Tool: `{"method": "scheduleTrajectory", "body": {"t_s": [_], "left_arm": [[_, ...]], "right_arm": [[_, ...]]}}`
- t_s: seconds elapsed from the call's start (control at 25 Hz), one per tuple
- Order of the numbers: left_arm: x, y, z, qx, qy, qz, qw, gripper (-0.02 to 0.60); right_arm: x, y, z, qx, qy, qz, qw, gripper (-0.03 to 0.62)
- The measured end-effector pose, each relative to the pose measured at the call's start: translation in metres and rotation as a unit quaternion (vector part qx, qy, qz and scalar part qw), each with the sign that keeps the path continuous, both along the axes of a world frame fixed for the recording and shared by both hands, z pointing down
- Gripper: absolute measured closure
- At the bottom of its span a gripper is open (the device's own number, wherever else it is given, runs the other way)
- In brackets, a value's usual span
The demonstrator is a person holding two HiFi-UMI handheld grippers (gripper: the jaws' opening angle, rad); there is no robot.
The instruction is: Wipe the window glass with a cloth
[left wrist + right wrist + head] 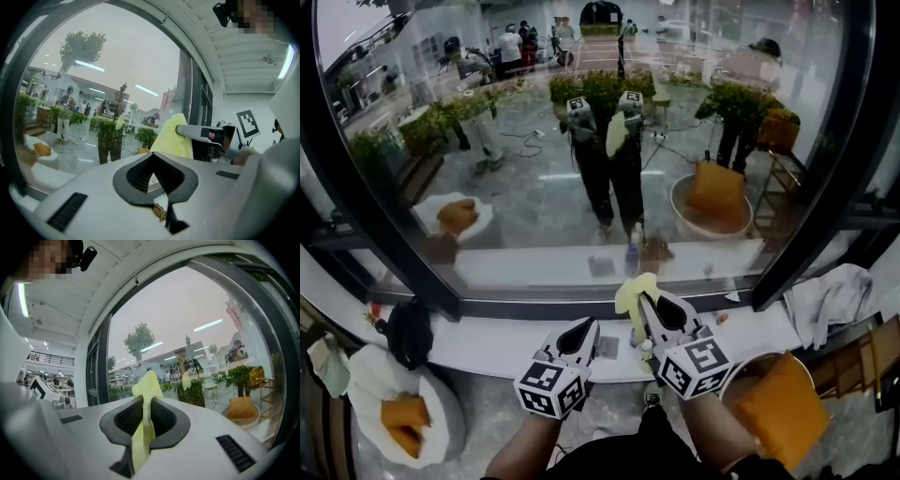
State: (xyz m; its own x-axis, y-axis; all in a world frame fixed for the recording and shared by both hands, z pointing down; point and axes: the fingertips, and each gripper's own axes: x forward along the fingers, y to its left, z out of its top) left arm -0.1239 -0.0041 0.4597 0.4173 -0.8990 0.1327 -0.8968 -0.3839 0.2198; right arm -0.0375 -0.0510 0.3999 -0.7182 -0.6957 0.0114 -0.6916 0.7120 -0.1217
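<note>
The left tool [579,330] hovers over the white sill [487,342] with its jaws drawn together and nothing between them. Just to its right, the right tool [648,306] is clamped on a yellow cloth [631,292], whose loose end sticks up past the jaw tips near the lower edge of the window glass [581,141]. Whether the cloth touches the glass cannot be told.

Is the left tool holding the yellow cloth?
No, the left tool is shut on nothing; the yellow cloth is pinched in the right tool.
</note>
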Motion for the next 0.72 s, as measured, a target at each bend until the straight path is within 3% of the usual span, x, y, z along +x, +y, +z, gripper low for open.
{"method": "scheduleTrajectory", "body": {"t_s": [0.72], "left_arm": [[-0.003, -0.127, 0.001, -0.016, -0.014, -0.092, 0.9955, 0.574]], "right_arm": [[-0.024, -0.148, -0.018, 0.028, 0.007, -0.084, 0.996, 0.542]]}}
